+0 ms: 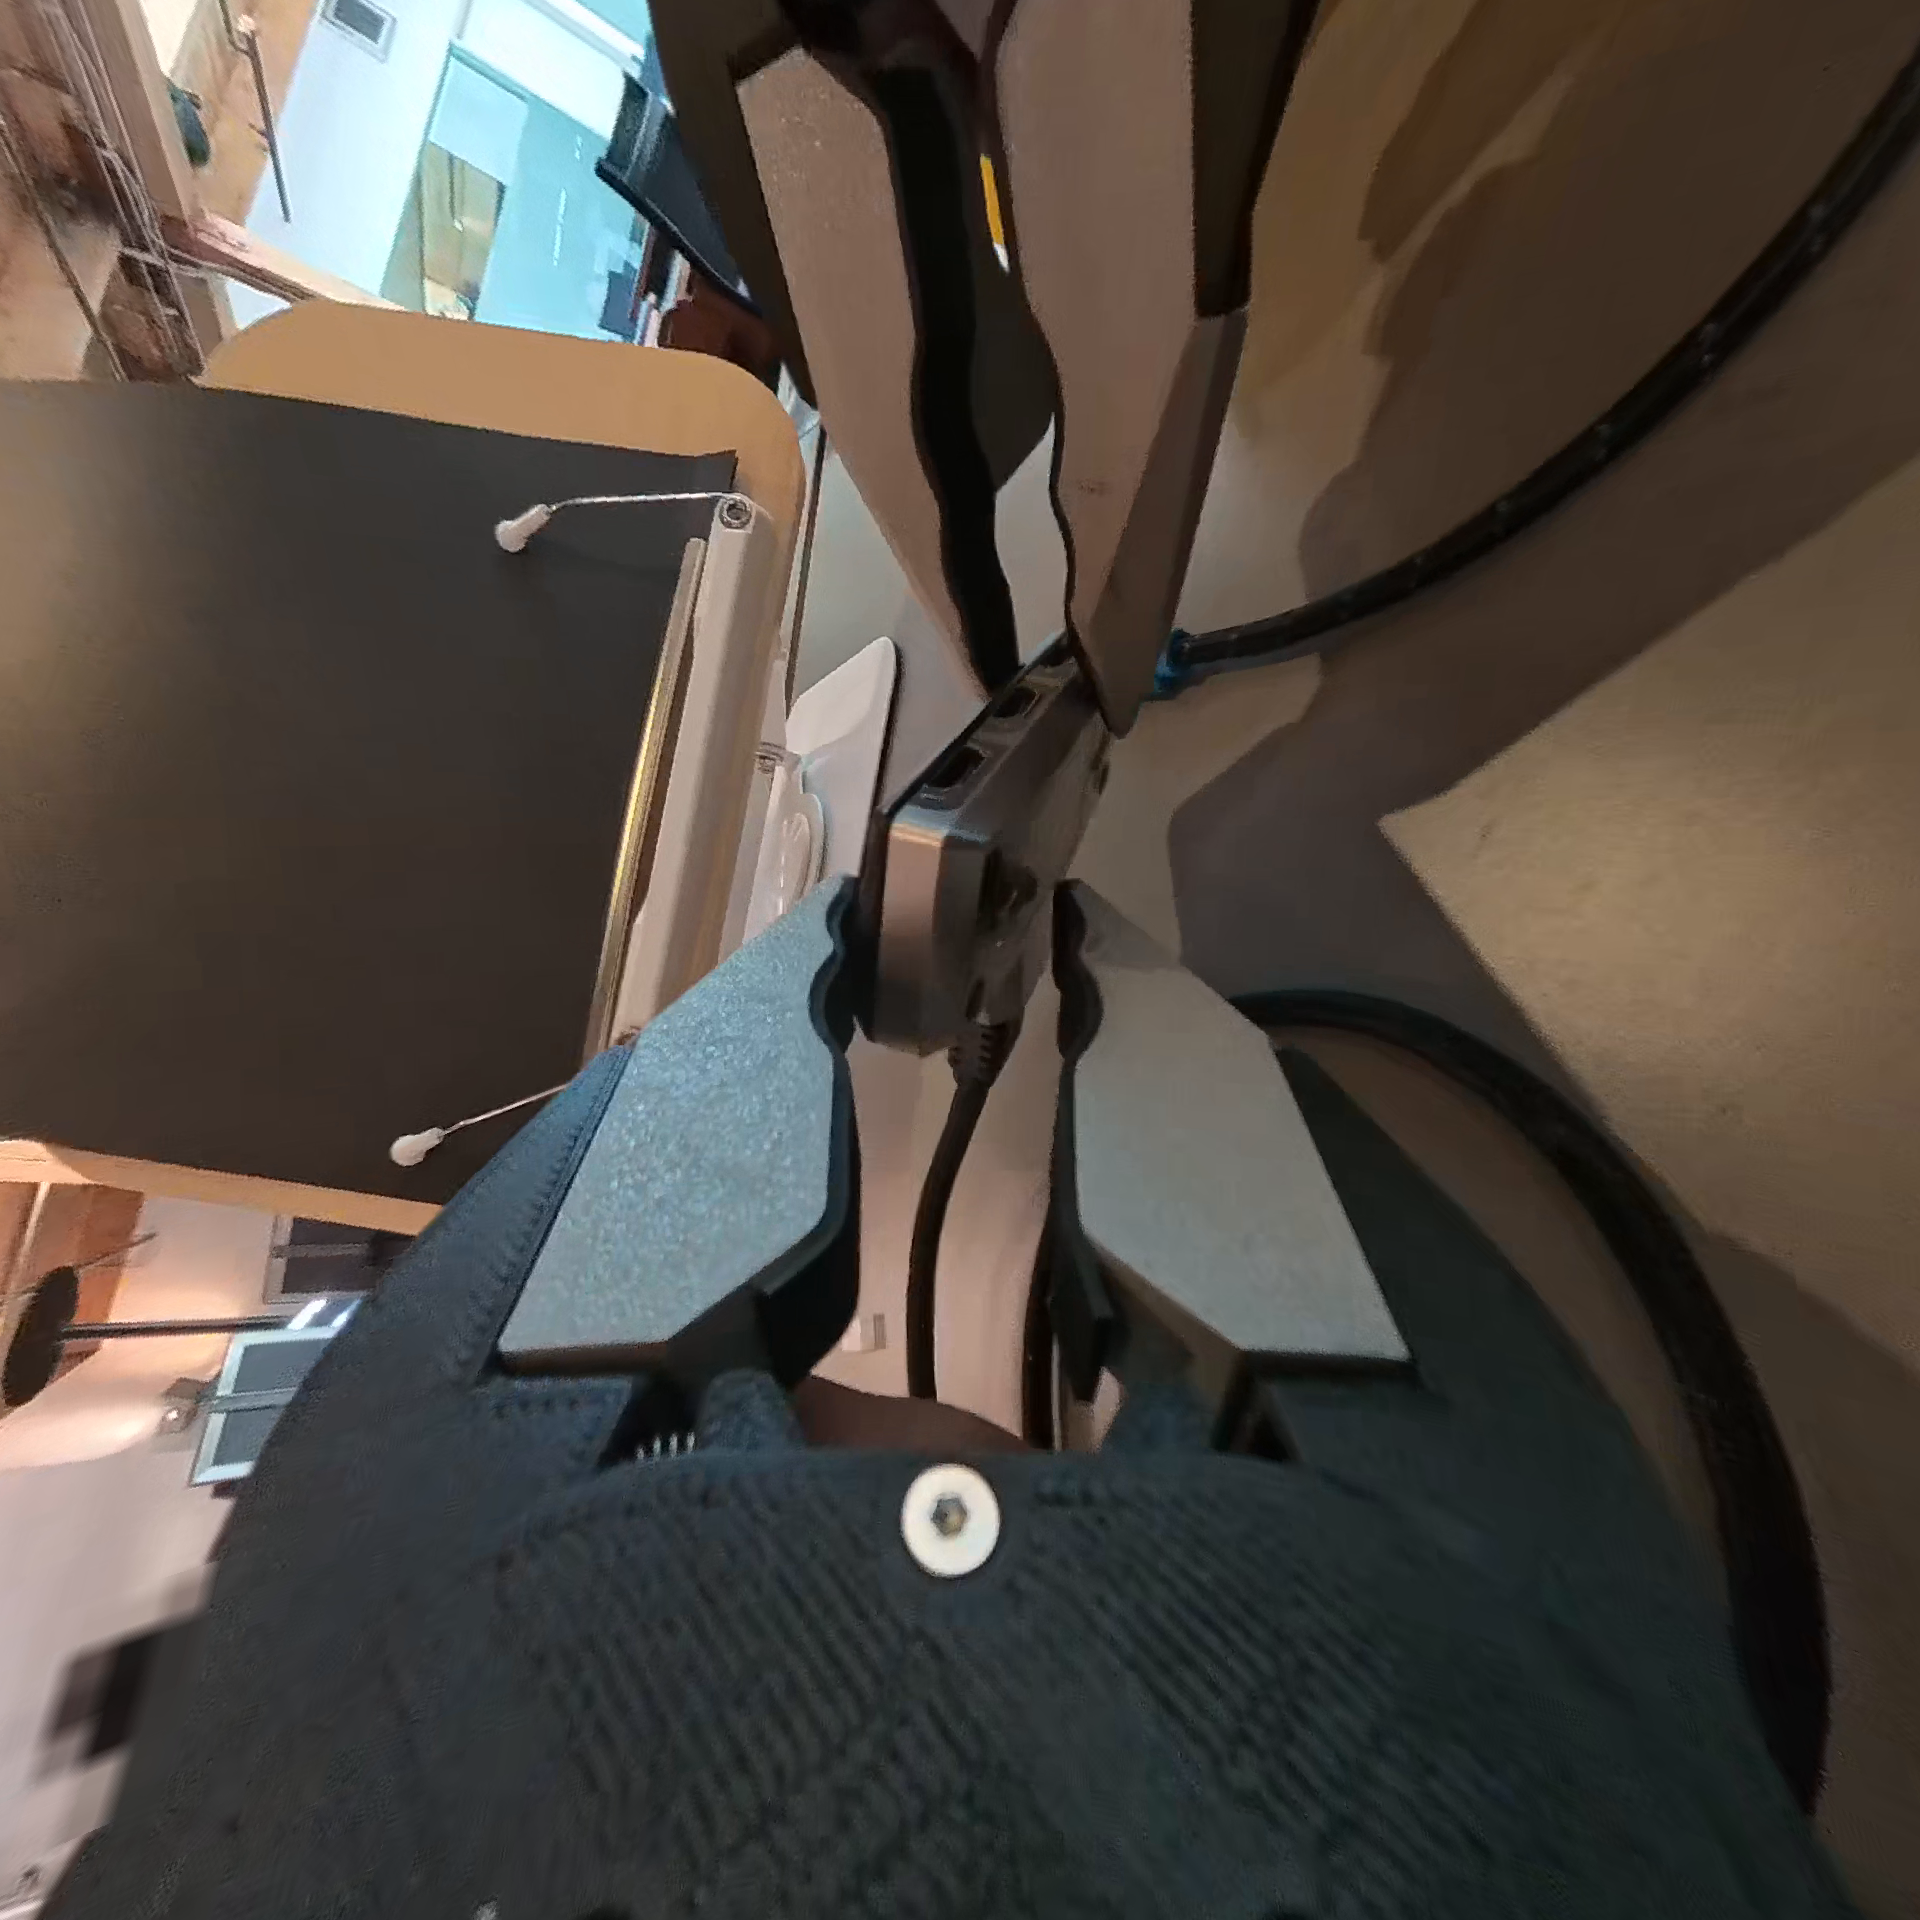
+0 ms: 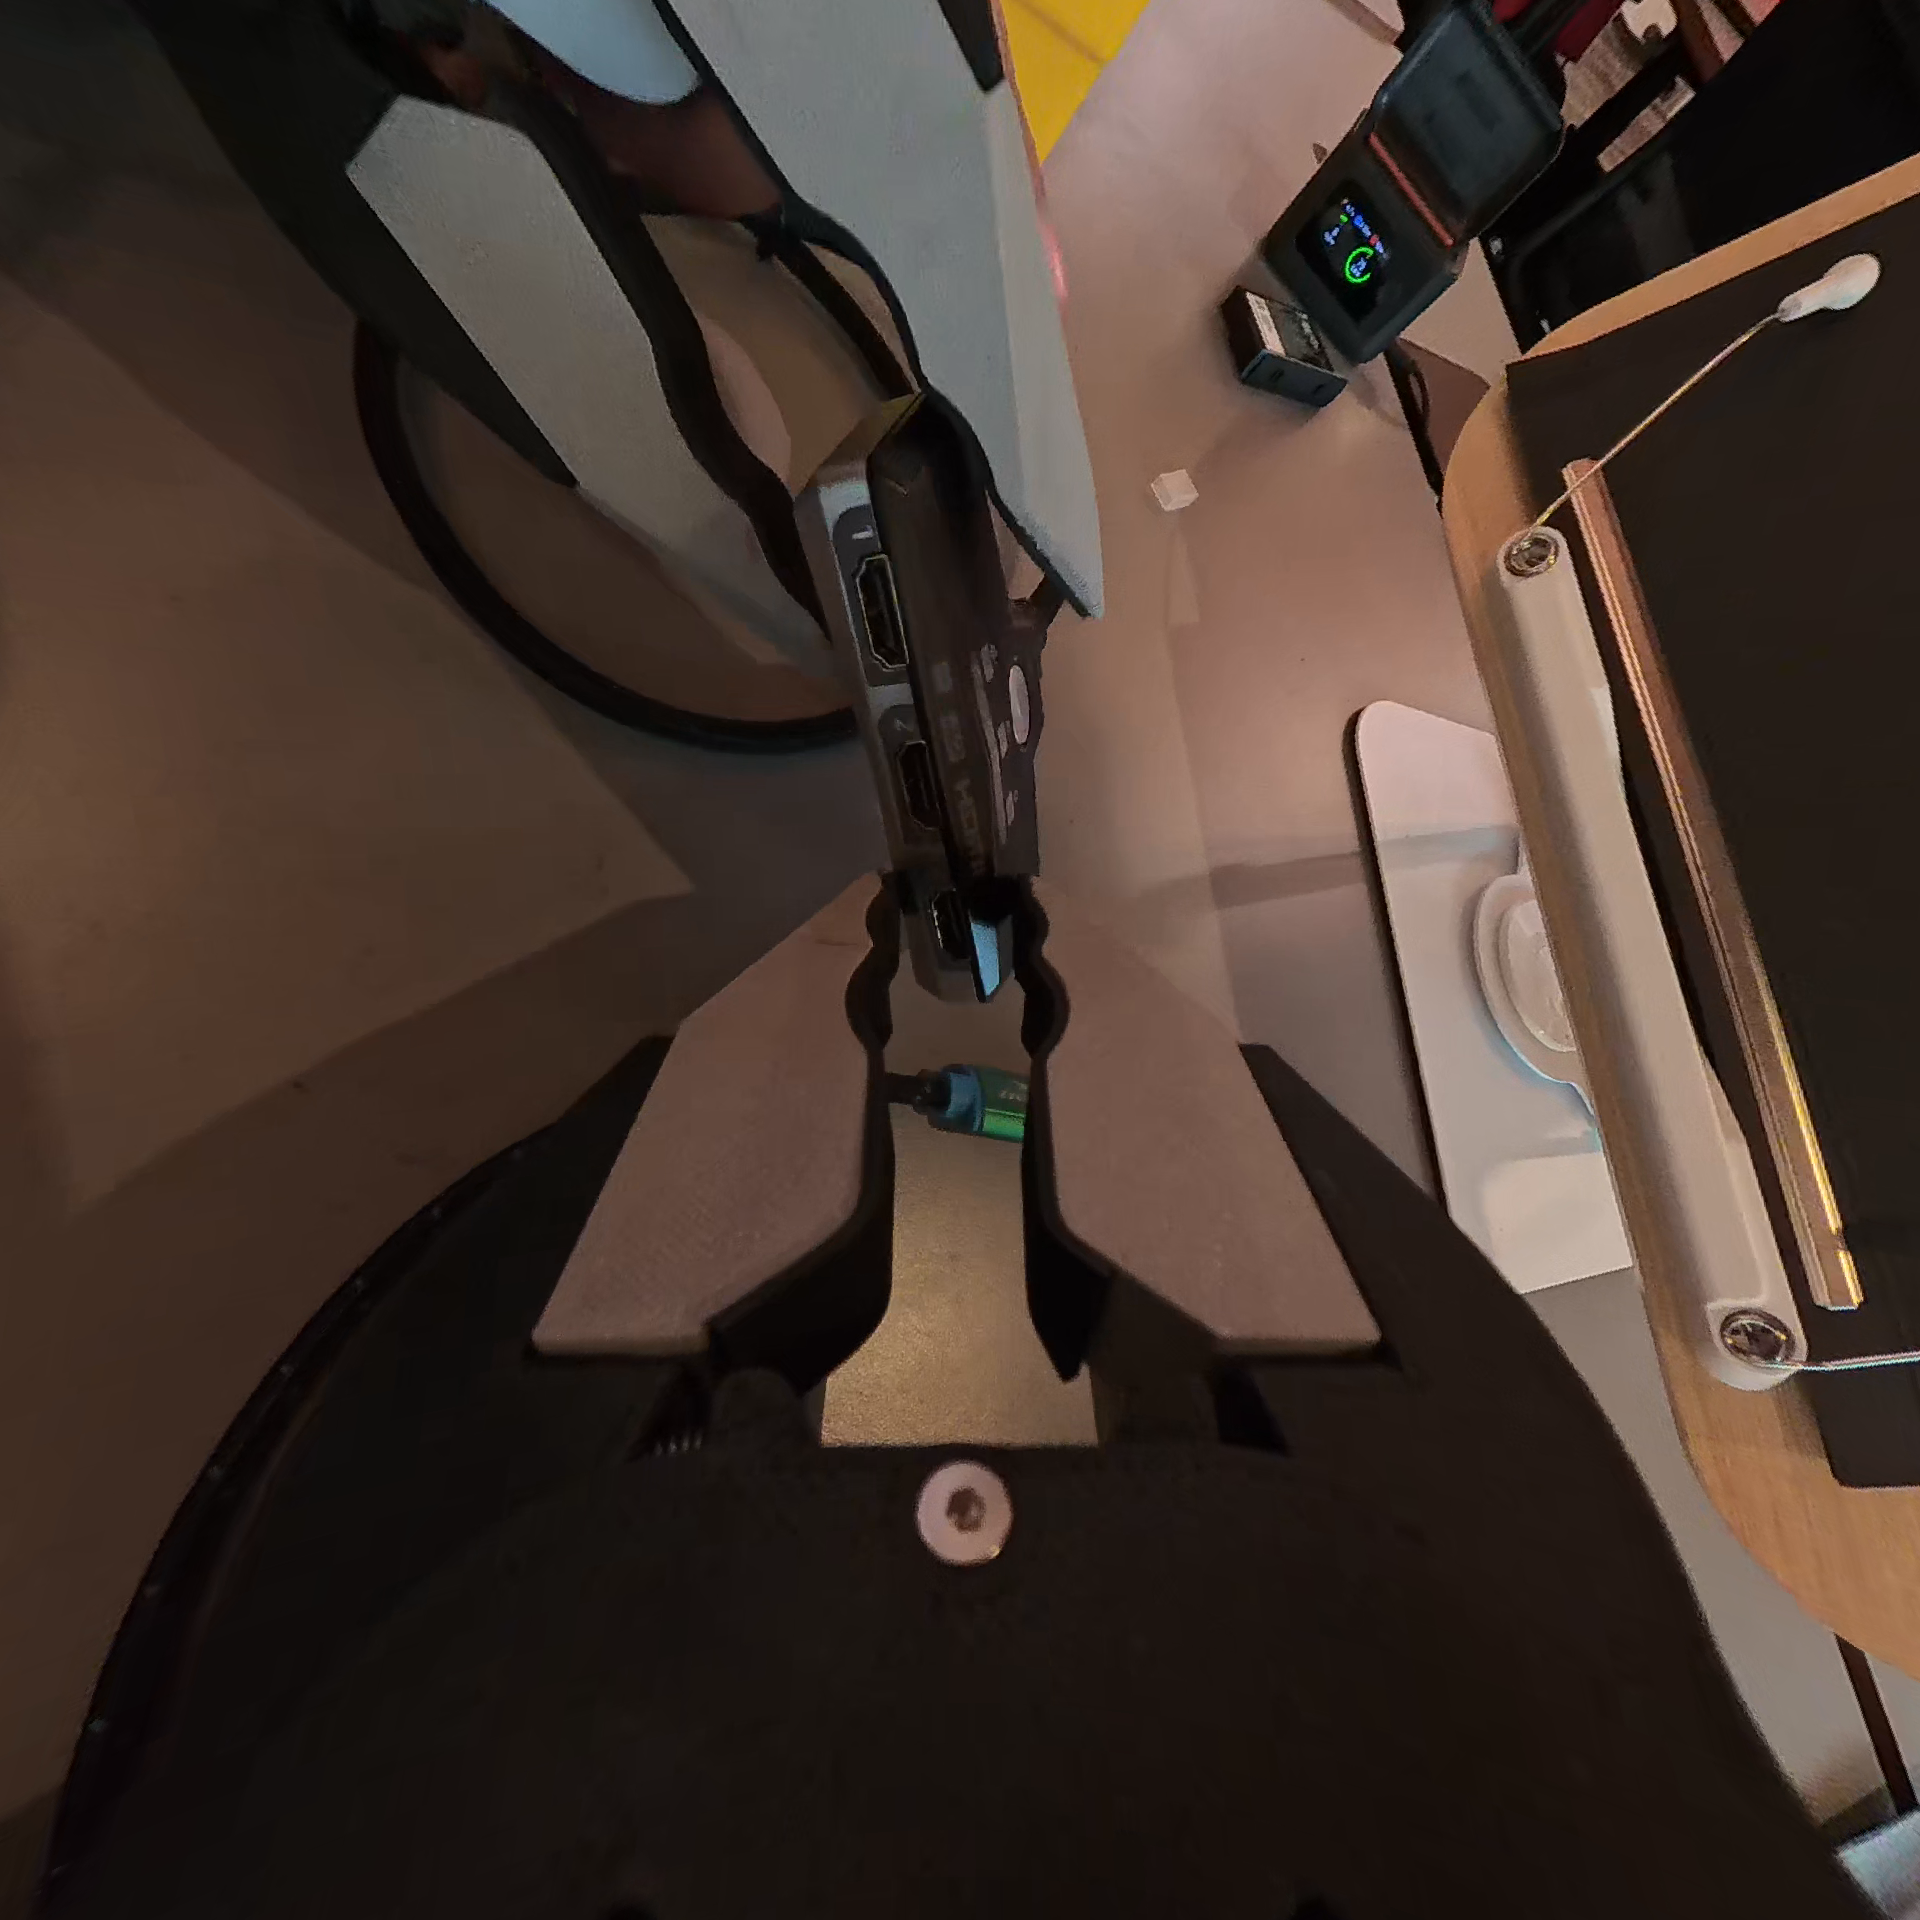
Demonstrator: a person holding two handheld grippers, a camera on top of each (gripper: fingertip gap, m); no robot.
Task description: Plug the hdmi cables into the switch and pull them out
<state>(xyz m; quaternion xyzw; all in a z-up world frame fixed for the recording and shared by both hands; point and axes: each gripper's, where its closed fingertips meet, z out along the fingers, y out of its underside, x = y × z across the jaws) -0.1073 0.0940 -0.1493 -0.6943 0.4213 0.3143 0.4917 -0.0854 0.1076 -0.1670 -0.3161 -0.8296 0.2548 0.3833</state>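
Switch (image 2: pixel 940 717) between both claws' tips

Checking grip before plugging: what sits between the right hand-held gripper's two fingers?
The near end of the HDMI switch, held between the fingertips of the right hand-held gripper, in the right wrist view.

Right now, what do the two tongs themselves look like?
Both alike: the left tongs and right tongs have black textured bodies, a pale hex screw at centre, flat grey finger plates, and black wavy-edged rubber pads inside each finger.
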